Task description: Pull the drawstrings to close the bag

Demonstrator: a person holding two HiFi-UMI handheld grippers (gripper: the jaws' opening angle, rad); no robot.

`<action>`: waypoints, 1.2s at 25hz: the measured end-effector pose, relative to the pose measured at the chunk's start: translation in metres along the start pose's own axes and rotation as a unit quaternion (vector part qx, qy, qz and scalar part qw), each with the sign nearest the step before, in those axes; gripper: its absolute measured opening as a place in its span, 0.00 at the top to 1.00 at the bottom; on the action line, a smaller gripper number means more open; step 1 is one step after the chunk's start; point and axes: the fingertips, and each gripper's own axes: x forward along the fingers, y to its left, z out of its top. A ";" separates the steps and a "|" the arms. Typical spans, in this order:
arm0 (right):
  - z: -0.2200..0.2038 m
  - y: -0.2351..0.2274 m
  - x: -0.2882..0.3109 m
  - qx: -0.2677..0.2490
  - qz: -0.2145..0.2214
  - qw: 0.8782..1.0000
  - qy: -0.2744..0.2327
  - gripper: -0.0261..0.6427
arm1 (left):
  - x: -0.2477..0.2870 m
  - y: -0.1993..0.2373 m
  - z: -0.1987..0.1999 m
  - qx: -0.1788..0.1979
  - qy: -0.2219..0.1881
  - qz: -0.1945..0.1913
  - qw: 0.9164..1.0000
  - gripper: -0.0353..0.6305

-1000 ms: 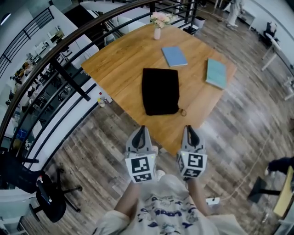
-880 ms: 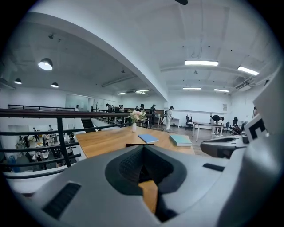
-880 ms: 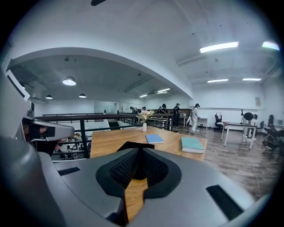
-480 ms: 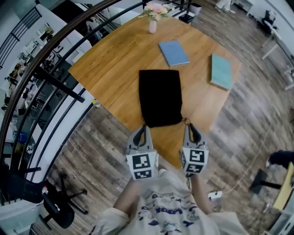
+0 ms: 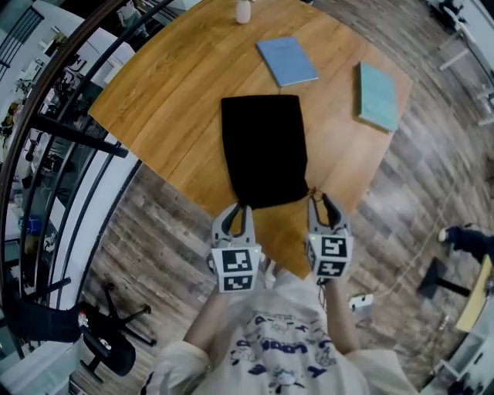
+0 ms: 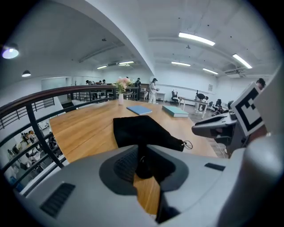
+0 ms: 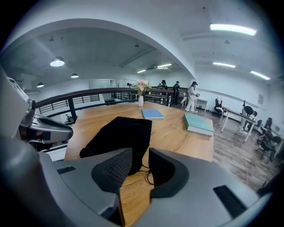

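Observation:
A flat black drawstring bag (image 5: 264, 150) lies on the wooden table (image 5: 170, 92), its mouth toward the near edge. A thin drawstring loop (image 5: 311, 190) sticks out at its near right corner. My left gripper (image 5: 238, 211) is at the bag's near left corner. Its jaws are opening and stand slightly apart, with the dark corner (image 6: 144, 165) showing in the narrow gap. At the loop, my right gripper (image 5: 324, 202) is also opening. The cord (image 7: 146, 174) and bag corner (image 7: 122, 133) lie just ahead of its gap, and nothing is pressed between the pads.
A blue book (image 5: 286, 60) and a teal book (image 5: 378, 96) lie beyond the bag, with a vase (image 5: 243, 9) at the far edge. A dark railing (image 5: 69, 131) runs along the left. The table's near corner (image 5: 289, 258) is just in front of my body, with wood floor around it.
Both grippers have moved forward from off the table's edge to the bag's near corners. Their jaws, shut before, now stand apart, the right wider than the left.

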 end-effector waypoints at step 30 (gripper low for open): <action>-0.060 0.010 0.055 -0.189 0.219 0.939 0.184 0.68 | 0.053 0.003 -0.057 0.064 0.145 -0.095 0.983 0.73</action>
